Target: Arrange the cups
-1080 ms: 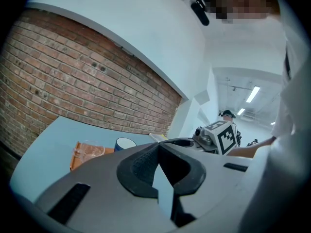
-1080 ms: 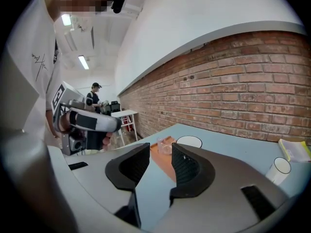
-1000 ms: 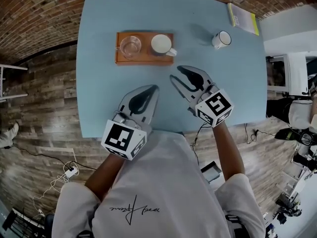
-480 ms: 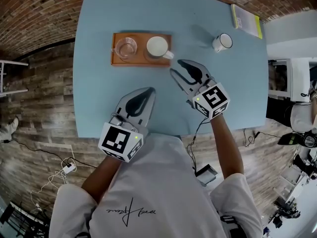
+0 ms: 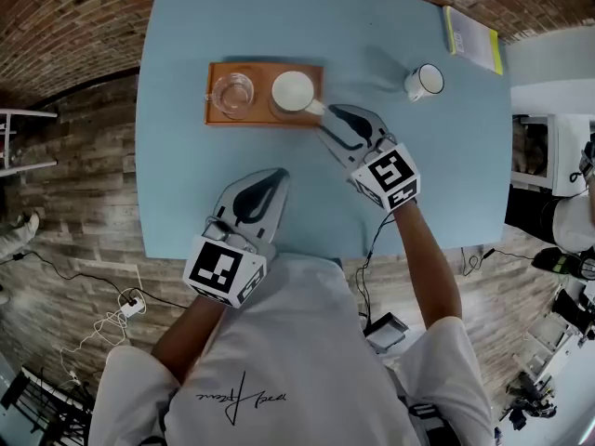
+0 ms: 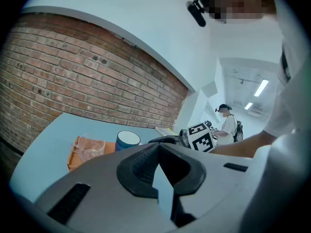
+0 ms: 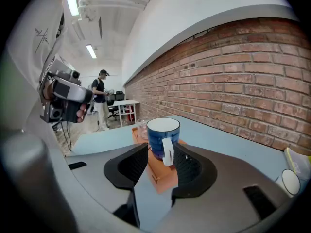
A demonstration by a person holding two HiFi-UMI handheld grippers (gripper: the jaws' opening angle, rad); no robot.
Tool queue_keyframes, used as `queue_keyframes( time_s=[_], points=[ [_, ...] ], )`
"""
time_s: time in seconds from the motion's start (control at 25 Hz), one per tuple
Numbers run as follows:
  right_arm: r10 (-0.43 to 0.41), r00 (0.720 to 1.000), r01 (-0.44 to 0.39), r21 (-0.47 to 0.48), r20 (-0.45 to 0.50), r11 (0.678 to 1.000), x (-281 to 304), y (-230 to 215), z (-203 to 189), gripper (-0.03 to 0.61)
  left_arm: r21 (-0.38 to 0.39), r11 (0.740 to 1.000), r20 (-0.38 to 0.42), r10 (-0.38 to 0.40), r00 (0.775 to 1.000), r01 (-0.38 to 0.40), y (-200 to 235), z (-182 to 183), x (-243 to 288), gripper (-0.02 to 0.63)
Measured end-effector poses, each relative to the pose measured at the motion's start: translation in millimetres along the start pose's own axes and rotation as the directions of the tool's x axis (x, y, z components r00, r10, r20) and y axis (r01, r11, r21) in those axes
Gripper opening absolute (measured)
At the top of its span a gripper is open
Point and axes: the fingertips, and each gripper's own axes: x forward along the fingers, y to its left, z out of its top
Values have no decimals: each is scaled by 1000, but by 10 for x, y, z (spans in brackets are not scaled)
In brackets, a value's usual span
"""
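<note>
An orange tray (image 5: 265,117) lies at the table's far left. It carries a clear glass cup (image 5: 231,92) and a blue mug (image 5: 294,90) with a white inside. My right gripper (image 5: 327,122) is open at the tray's right end. Its jaws have just been opening. In the right gripper view the blue mug (image 7: 163,137) stands straight ahead, its white handle at the mouth of the gap and no pad pressing it. A white mug (image 5: 423,81) stands alone at the far right. My left gripper (image 5: 277,175) is shut and empty near the front edge.
A yellow-green booklet (image 5: 474,35) lies at the table's far right corner. The light blue table (image 5: 186,203) ends just behind both grippers, with wooden floor and cables around it. A brick wall runs along the far side, and a person stands far off in the room.
My right gripper has moved forward and left, up to the blue mug's handle at the tray's end. The left gripper has stayed where it was, shut.
</note>
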Motion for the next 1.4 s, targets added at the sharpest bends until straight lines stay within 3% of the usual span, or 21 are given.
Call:
queue_keyframes(
  time_s=[0.44,0.64,1.04,1.4],
  points=[
    [70,997,-73,-67,-42,995,226,-45,-114,140,-24,1000,-23,19,1000,-20,55,-58,128,8],
    [81,997,-82,-85,-16,993,289,-53,-92,138,-81,997,-51,3,999,-7,104,-139,184,8],
    [131,991,-129,-64,22,990,376,10,-37,137,-97,995,-81,14,997,-22,165,-221,214,8],
    [113,993,-111,-62,28,992,392,30,-62,72,-98,995,-84,27,996,-35,222,-232,191,8]
  ],
)
